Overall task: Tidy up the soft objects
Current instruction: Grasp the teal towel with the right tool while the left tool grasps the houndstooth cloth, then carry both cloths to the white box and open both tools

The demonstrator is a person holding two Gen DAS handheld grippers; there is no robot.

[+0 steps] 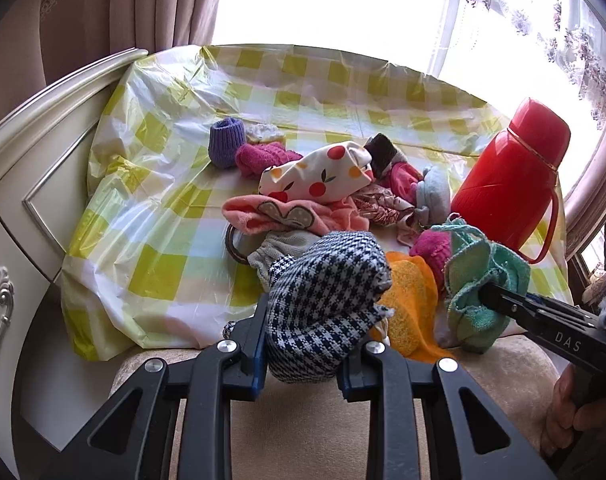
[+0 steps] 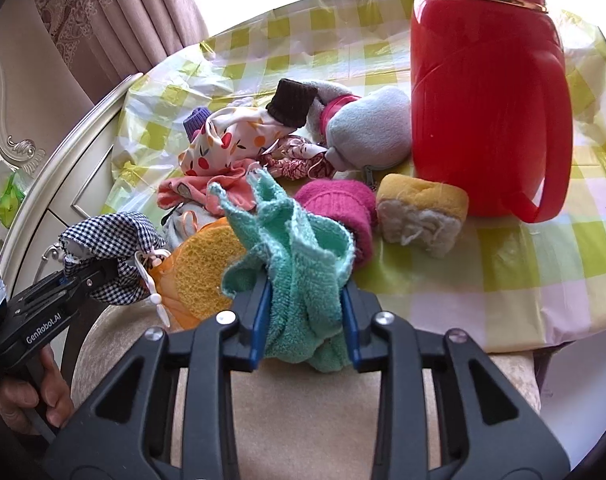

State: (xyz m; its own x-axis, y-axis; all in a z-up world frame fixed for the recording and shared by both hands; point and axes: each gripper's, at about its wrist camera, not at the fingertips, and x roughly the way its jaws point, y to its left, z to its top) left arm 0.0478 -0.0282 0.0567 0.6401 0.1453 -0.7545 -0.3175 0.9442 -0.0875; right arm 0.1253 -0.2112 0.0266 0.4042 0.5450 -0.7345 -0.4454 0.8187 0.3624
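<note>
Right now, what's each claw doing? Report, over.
Left claw shut on checked pouch. Right claw shut on green towel. Both lifted off the cloth pile. Red flask stands close right.

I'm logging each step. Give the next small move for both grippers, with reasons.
Probably lift both clear of the pile. The left gripper is shut on the checked pouch and the right gripper on the green cloth, yet both items touch the orange sponge.

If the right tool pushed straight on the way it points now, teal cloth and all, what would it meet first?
Most likely the magenta knit roll, lying just beyond the teal cloth clamped in the right tool. The yellow sponge sits slightly right of that line, the red thermos farther back. Depth is hard to judge.
</note>
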